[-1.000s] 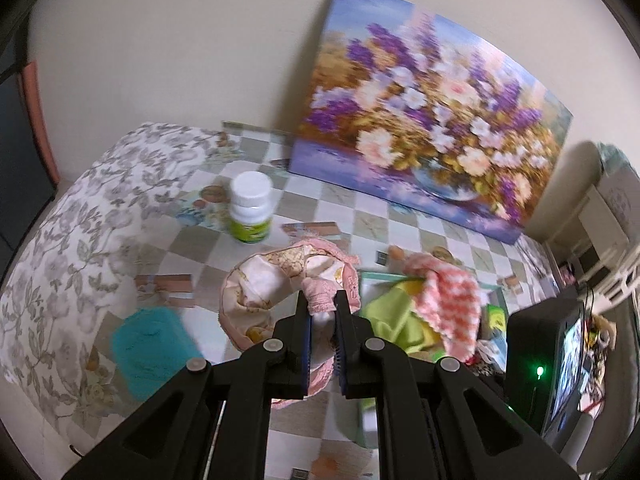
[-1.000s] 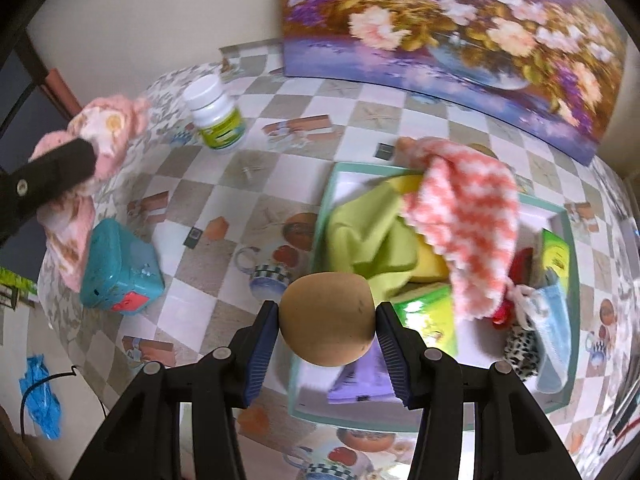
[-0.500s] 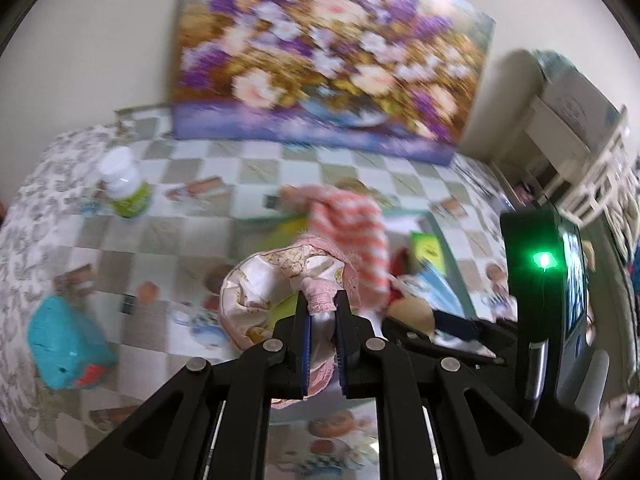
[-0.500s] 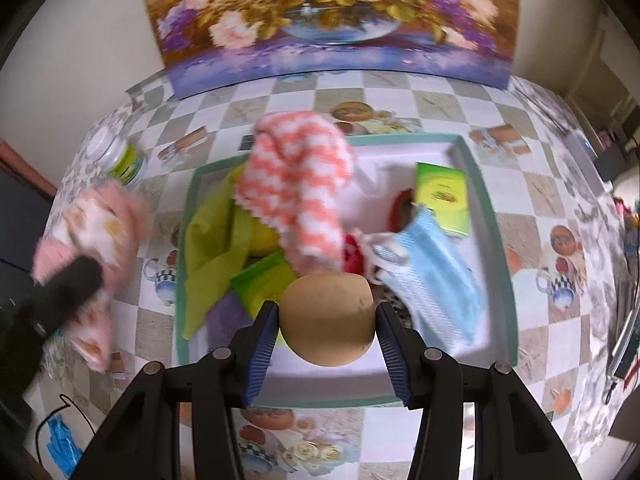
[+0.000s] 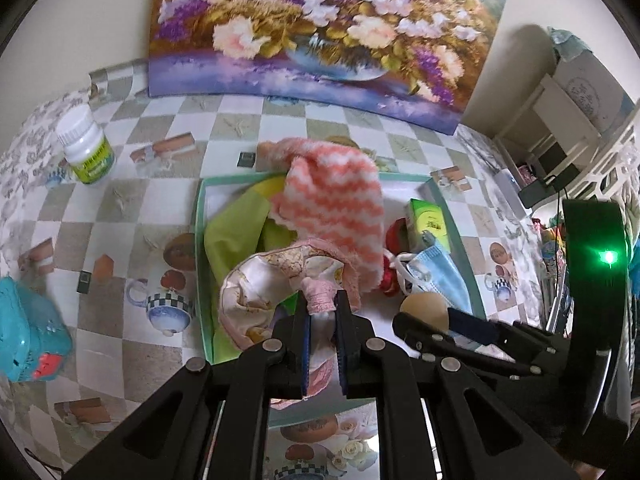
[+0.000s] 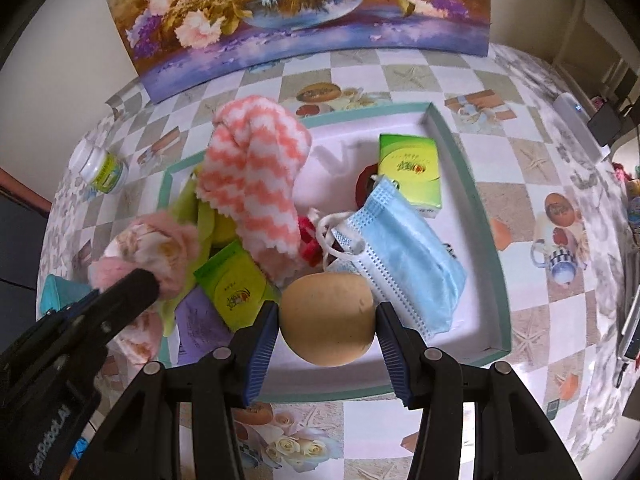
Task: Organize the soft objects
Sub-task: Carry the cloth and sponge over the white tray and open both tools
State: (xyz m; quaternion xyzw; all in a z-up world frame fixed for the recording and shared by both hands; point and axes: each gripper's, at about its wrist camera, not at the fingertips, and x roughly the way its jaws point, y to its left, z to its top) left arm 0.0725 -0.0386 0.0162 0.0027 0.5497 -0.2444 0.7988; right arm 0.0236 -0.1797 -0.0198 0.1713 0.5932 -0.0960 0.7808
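My left gripper (image 5: 322,312) is shut on a pink floral cloth pouch (image 5: 256,296) and holds it over the near left part of the teal-rimmed tray (image 5: 198,240). The pouch also shows in the right wrist view (image 6: 148,248). My right gripper (image 6: 326,320) is shut on a tan soft ball (image 6: 327,318), above the tray's (image 6: 486,240) near side. The ball shows in the left wrist view (image 5: 425,308). In the tray lie a pink-and-white zigzag towel (image 6: 256,184), a green cloth (image 5: 232,232), a blue face mask (image 6: 404,252), green tissue packs (image 6: 408,172) and a purple pack (image 6: 198,328).
A white bottle with a green label (image 5: 85,150) stands at the far left of the checked tablecloth. A teal box (image 5: 24,332) sits near the left table edge. A flower painting (image 5: 320,28) leans on the wall behind. Shelves and cables are at the right.
Both grippers have moved right and forward over the tray, each keeping its load. The pouch now hangs above the tray's left part and the ball above its near side.
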